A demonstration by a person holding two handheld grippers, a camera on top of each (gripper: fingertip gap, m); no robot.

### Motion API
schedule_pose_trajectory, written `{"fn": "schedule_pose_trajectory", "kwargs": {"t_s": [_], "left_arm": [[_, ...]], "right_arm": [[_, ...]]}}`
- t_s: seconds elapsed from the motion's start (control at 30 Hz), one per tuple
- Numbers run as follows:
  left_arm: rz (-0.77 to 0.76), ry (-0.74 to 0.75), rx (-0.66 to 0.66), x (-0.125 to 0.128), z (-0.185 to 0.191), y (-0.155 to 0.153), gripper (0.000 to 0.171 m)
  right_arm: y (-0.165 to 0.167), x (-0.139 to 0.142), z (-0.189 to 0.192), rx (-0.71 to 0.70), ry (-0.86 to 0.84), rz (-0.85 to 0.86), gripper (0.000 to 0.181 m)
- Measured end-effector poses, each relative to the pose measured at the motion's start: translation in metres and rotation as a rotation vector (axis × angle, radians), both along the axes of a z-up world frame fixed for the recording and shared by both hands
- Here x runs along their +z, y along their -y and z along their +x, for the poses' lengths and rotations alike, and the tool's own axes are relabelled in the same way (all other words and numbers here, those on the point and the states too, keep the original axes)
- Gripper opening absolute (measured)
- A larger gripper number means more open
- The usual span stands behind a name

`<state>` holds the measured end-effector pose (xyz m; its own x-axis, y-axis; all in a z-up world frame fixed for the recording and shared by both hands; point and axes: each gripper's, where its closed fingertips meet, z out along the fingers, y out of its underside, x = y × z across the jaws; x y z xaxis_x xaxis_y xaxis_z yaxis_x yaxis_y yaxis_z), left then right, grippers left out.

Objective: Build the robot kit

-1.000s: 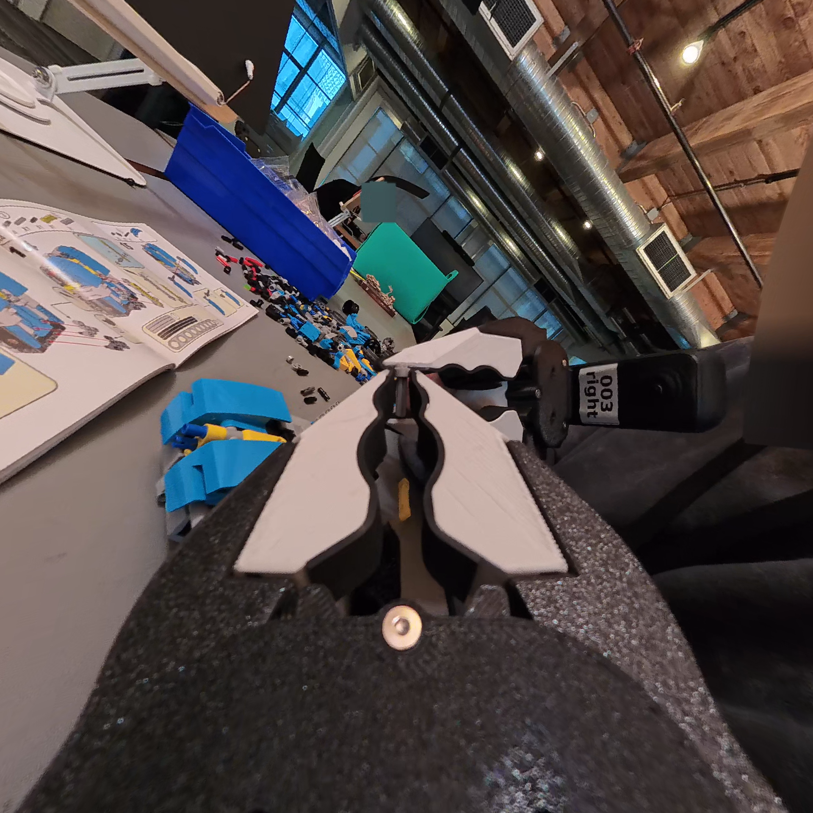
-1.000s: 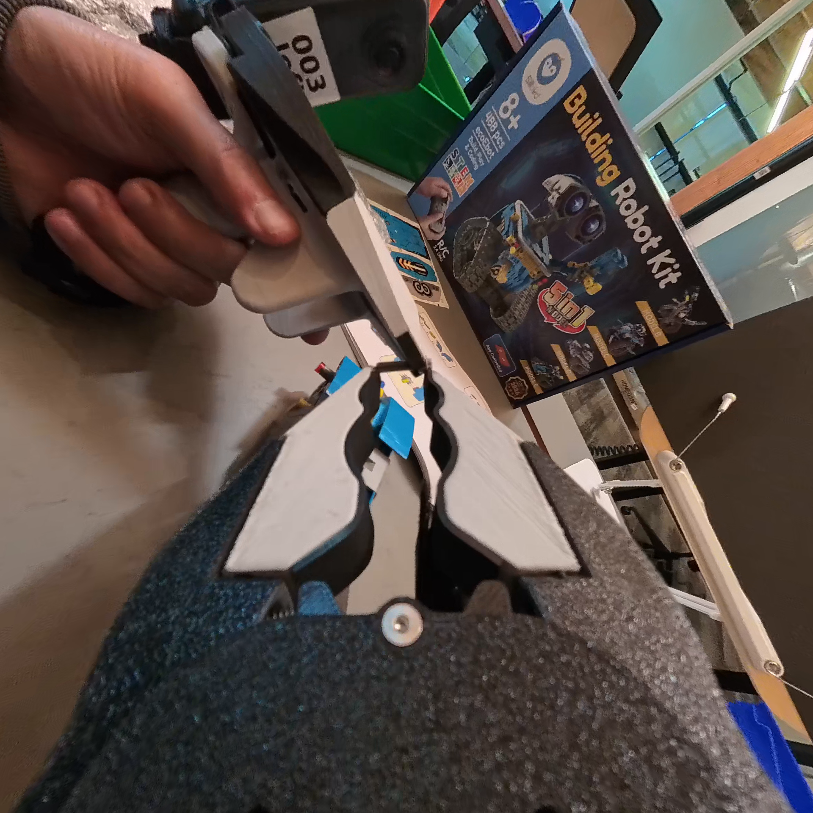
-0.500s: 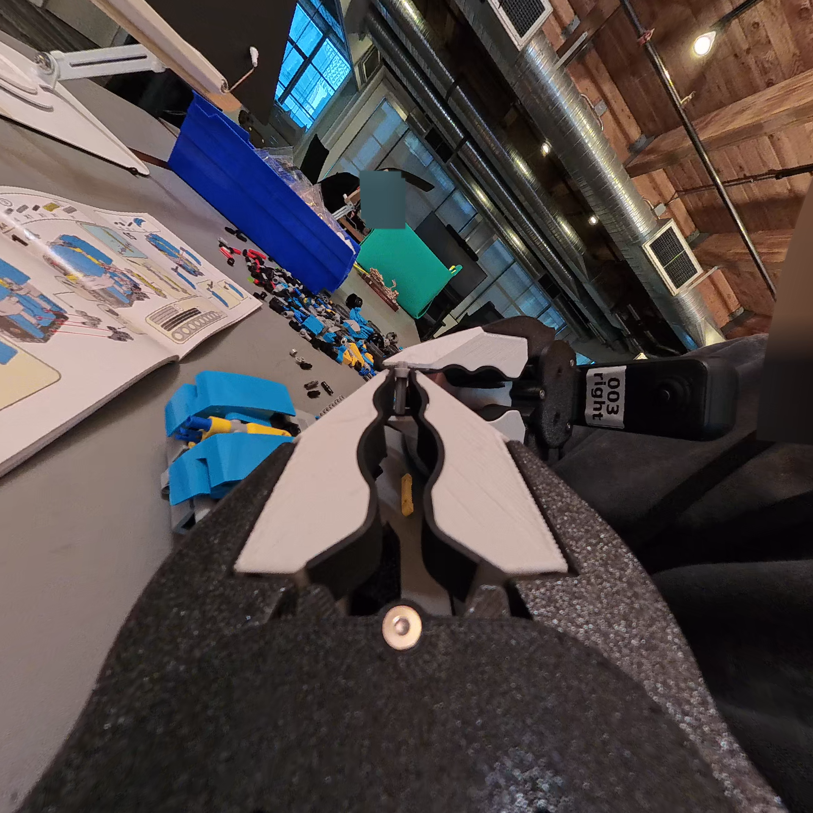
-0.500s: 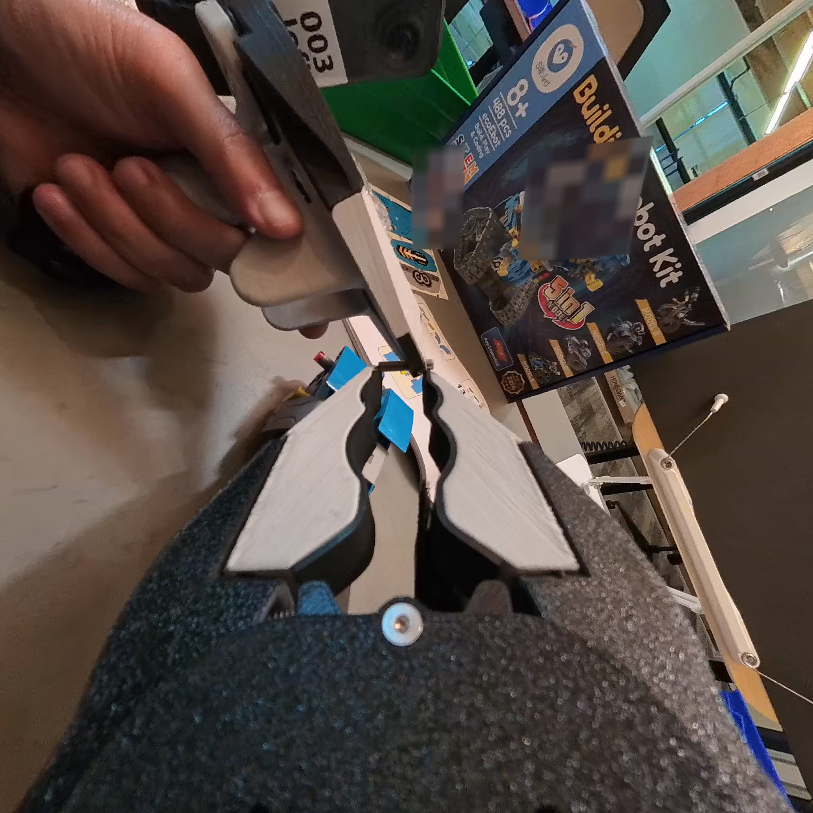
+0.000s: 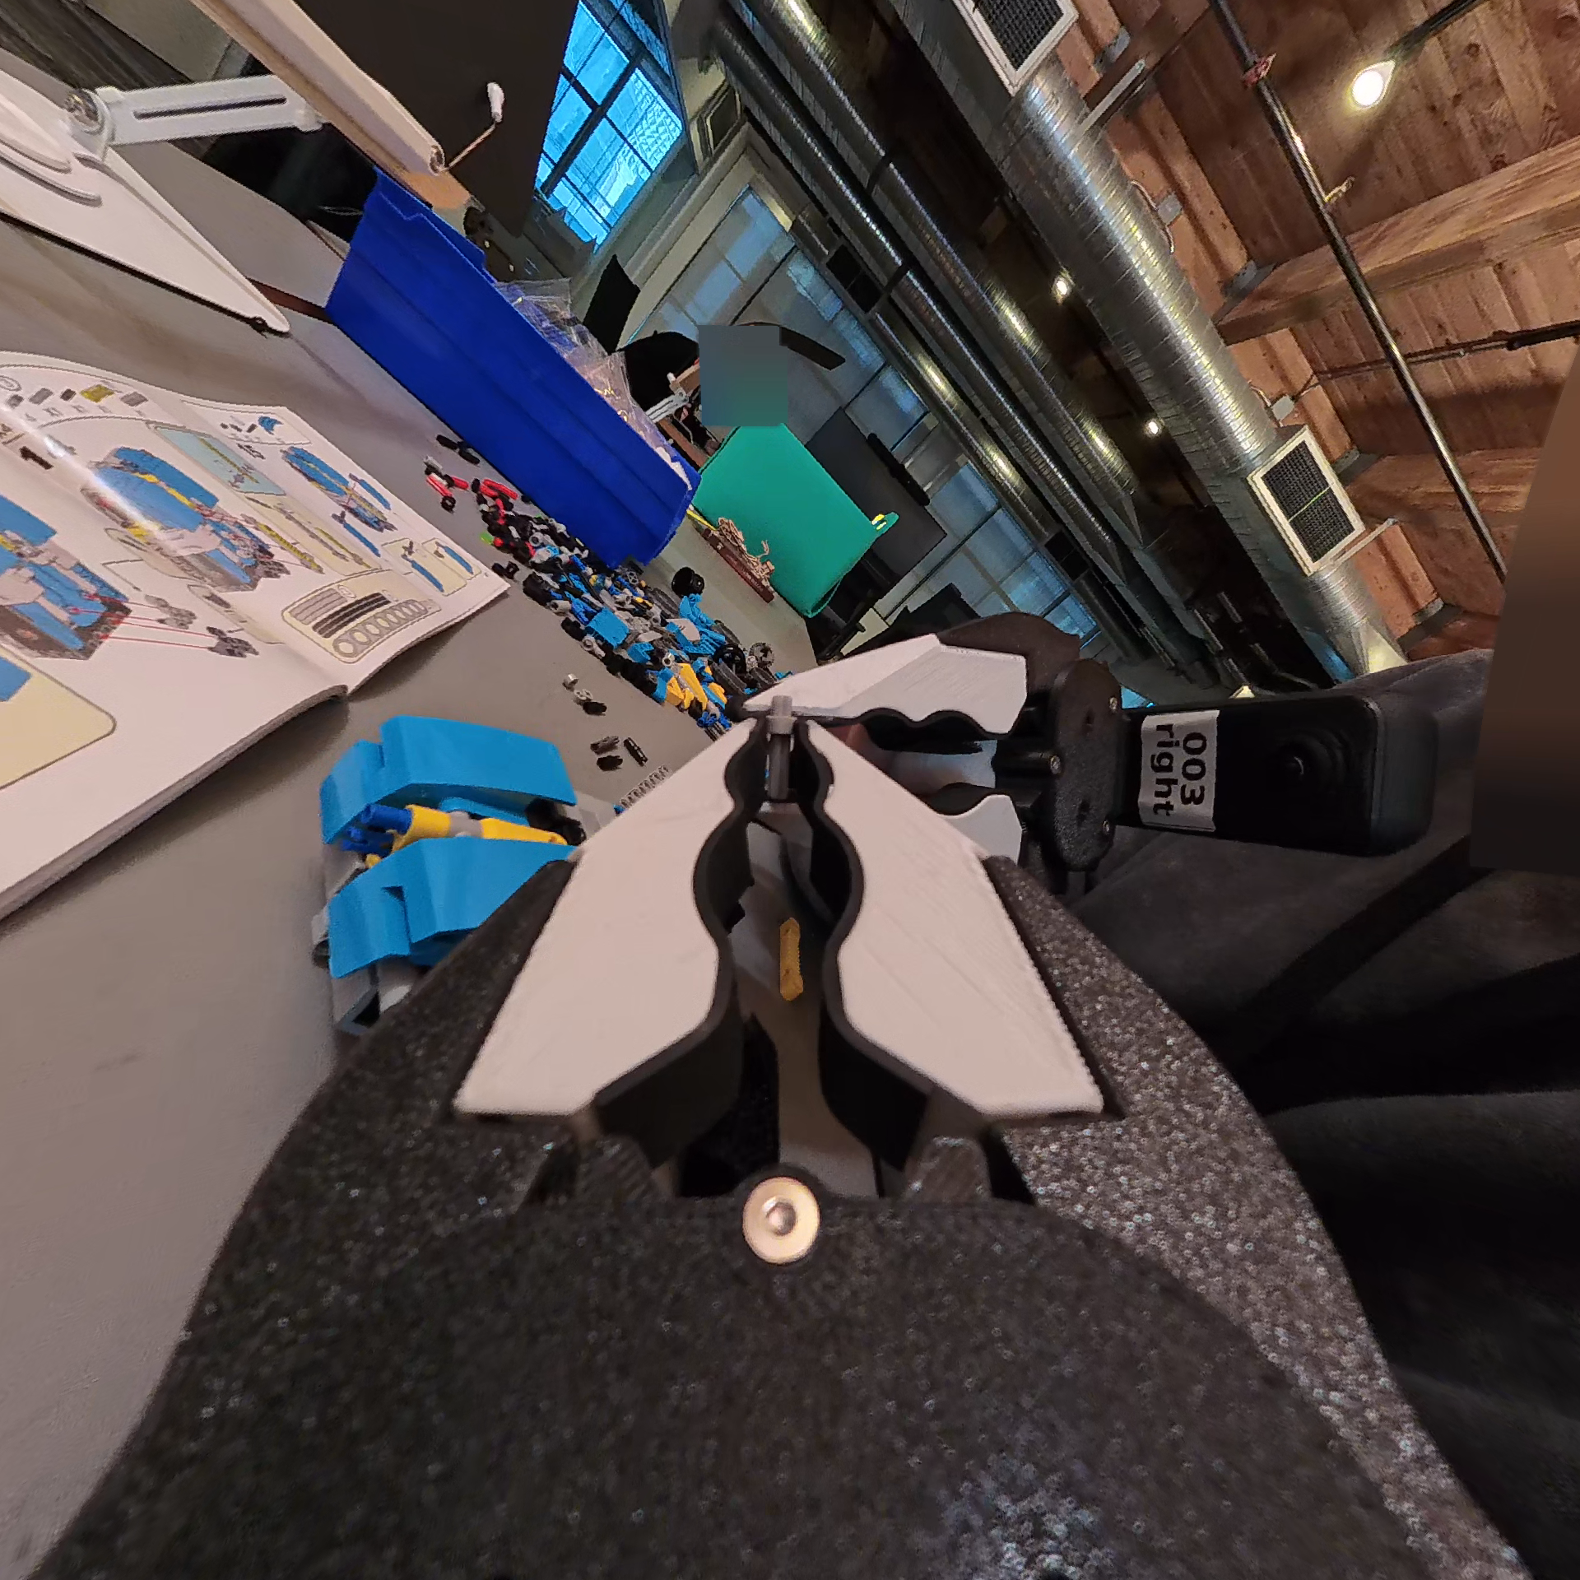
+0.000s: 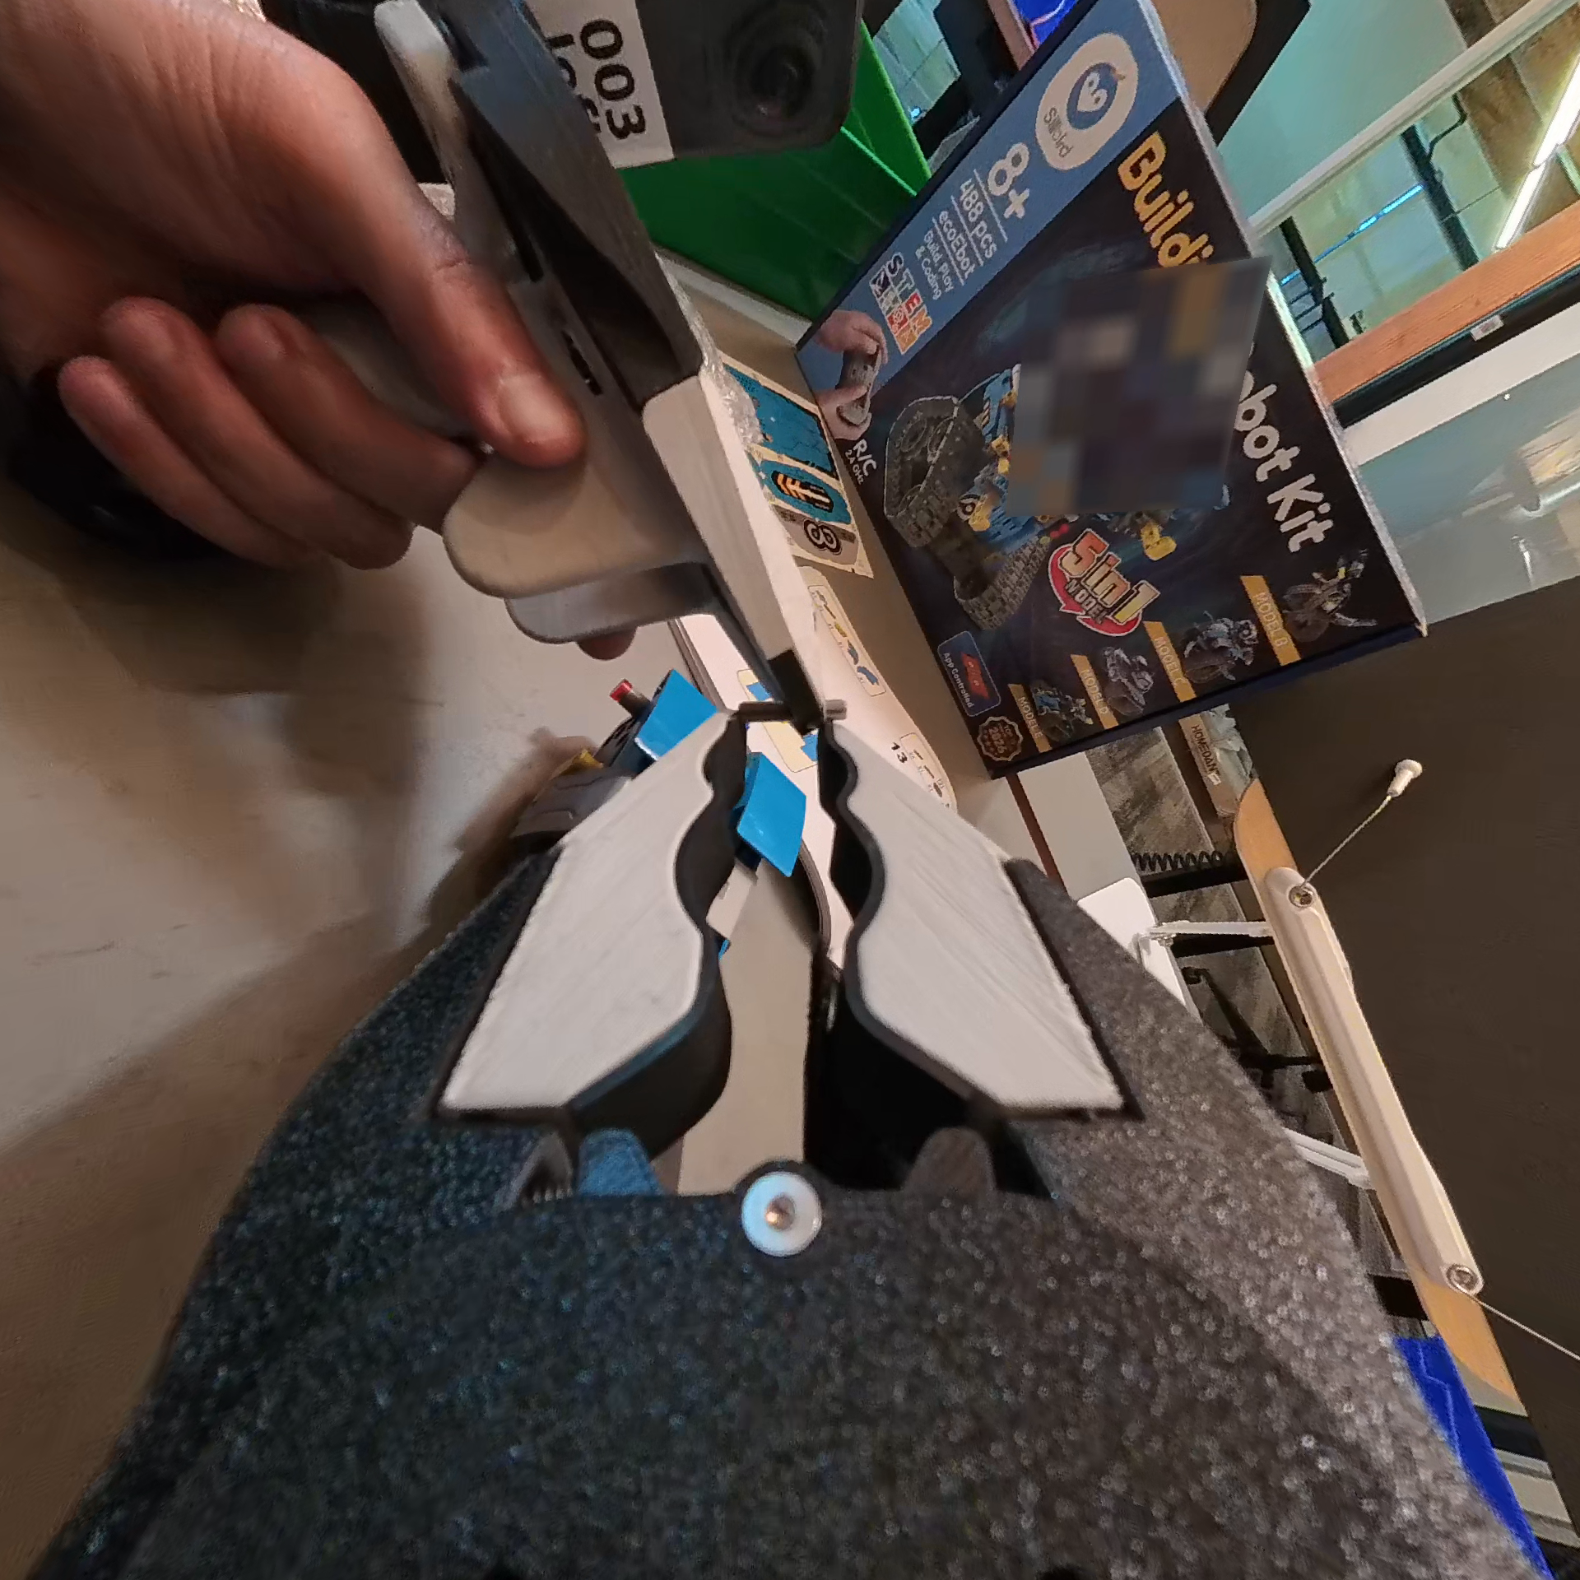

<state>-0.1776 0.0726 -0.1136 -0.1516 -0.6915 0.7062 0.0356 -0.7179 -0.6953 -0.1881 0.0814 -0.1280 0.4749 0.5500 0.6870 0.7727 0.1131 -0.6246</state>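
Many loose bricks (image 5: 633, 616), grey table (image 5: 171, 1069), timber ceiling (image 5: 1411, 171)

Right gripper (image 6: 780, 714) jaws pinch small dark pin (image 6: 763, 709); left gripper (image 6: 791, 684) touching.

In the left wrist view we see a manual (image 5: 214, 547) lying on the table (image 5: 128, 1069) at far left, a bin (image 5: 504, 376) behind it, loose parts (image 5: 616, 598) scattered before the bin, and a model (image 5: 436, 838) near us, just right of the manual. In the right wrist view a box (image 6: 1111, 445) stands far right, a sticker sheet (image 6: 795, 479) left of it.
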Motion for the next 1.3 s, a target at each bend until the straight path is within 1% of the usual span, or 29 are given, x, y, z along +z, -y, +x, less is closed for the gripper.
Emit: {"fn": "schedule_pose_trajectory", "kwargs": {"t_s": [0.23, 0.27, 0.33, 0.4, 0.43, 0.47, 0.5, 0.53, 0.6, 0.67, 0.73, 0.8, 0.87, 0.97, 1.07, 1.3], "left_arm": [[-0.004, 0.007, 0.001, 0.002, -0.001, 0.0, 0.005], [-0.011, 0.009, 0.006, 0.002, -0.001, -0.002, 0.005], [-0.037, 0.01, 0.008, 0.001, -0.002, -0.005, 0.005], [-0.063, 0.032, -0.003, 0.004, -0.003, -0.004, 0.005], [-0.061, 0.042, -0.002, 0.007, -0.004, -0.004, 0.005], [-0.052, 0.053, 0.006, 0.009, -0.006, -0.006, 0.005], [-0.04, 0.059, 0.023, 0.012, -0.008, -0.009, 0.005], [-0.025, 0.059, 0.044, 0.013, -0.011, -0.014, 0.005], [0.022, 0.04, 0.09, 0.012, -0.016, -0.024, 0.005], [0.098, -0.004, 0.139, 0.008, -0.02, -0.031, 0.006], [0.164, -0.052, 0.183, 0.003, -0.023, -0.038, 0.006], [0.181, -0.073, 0.207, -0.002, -0.024, -0.042, 0.006], [0.17, -0.084, 0.208, -0.007, -0.024, -0.045, 0.006], [0.135, -0.074, 0.198, -0.009, -0.025, -0.048, 0.006], [0.131, -0.066, 0.184, -0.009, -0.025, -0.047, 0.006], [0.131, -0.067, 0.166, -0.01, -0.023, -0.044, 0.006]], "right_arm": [[0.0, 0.002, 0.0, 0.008, -0.019, -0.001, 0.015], [-0.002, 0.002, -0.001, 0.008, -0.04, -0.007, 0.015], [-0.005, 0.0, -0.002, 0.012, -0.103, -0.065, 0.017], [-0.003, 0.003, -0.003, 0.031, -0.187, -0.124, 0.018], [-0.002, 0.005, -0.003, 0.038, -0.24, -0.159, 0.026], [-0.003, 0.007, -0.002, 0.039, -0.288, -0.193, 0.043], [-0.004, 0.007, 0.002, 0.035, -0.327, -0.23, 0.046], [-0.004, 0.008, 0.006, 0.044, -0.372, -0.274, 0.043], [-0.014, 0.009, 0.028, 0.005, -0.448, -0.348, 0.043], [-0.029, 0.004, 0.063, -0.091, -0.517, -0.423, 0.043], [-0.043, -0.007, 0.103, -0.211, -0.584, -0.511, 0.043], [-0.051, -0.02, 0.134, -0.3, -0.671, -0.597, 0.042], [-0.058, -0.031, 0.155, -0.373, -0.757, -0.649, 0.038], [-0.064, -0.038, 0.166, -0.412, -0.835, -0.683, 0.035], [-0.067, -0.04, 0.167, -0.422, -0.827, -0.664, 0.033], [-0.067, -0.051, 0.171, -0.479, -0.588, -0.558, 0.027]]}}
